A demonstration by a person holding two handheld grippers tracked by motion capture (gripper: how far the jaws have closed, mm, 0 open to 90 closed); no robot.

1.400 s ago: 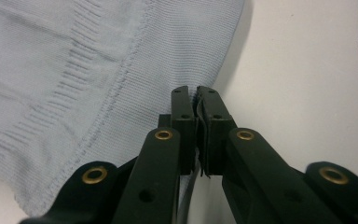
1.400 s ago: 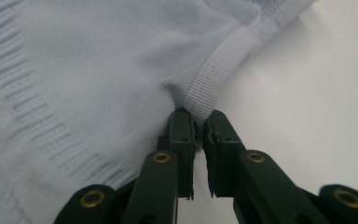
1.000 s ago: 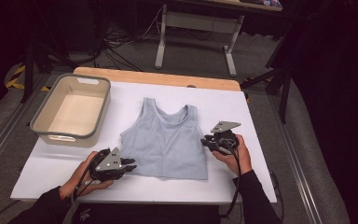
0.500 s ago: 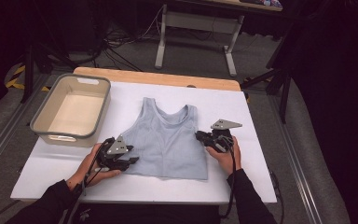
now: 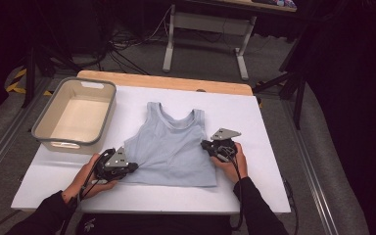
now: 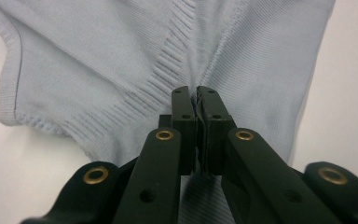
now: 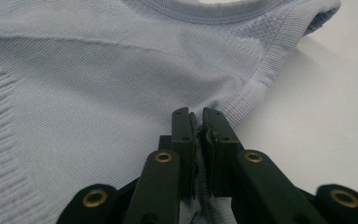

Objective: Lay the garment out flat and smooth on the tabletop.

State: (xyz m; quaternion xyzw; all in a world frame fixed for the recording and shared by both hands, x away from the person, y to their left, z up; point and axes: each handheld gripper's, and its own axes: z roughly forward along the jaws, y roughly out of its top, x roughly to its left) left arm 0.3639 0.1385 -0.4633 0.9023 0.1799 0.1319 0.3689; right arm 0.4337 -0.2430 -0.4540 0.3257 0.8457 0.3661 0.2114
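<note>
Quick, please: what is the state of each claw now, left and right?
Left claw: jaws just closed, pinching the top at its side edge.
Right claw: shut on the top's other side edge.

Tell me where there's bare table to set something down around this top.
Bare patches: between the tub and the top, right of the right gripper, and the front strip. Crowded at the top's sides, where the left gripper also grips.

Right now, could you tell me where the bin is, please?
In the high view, the bin sits at the table's far left corner, left of the top.
</note>
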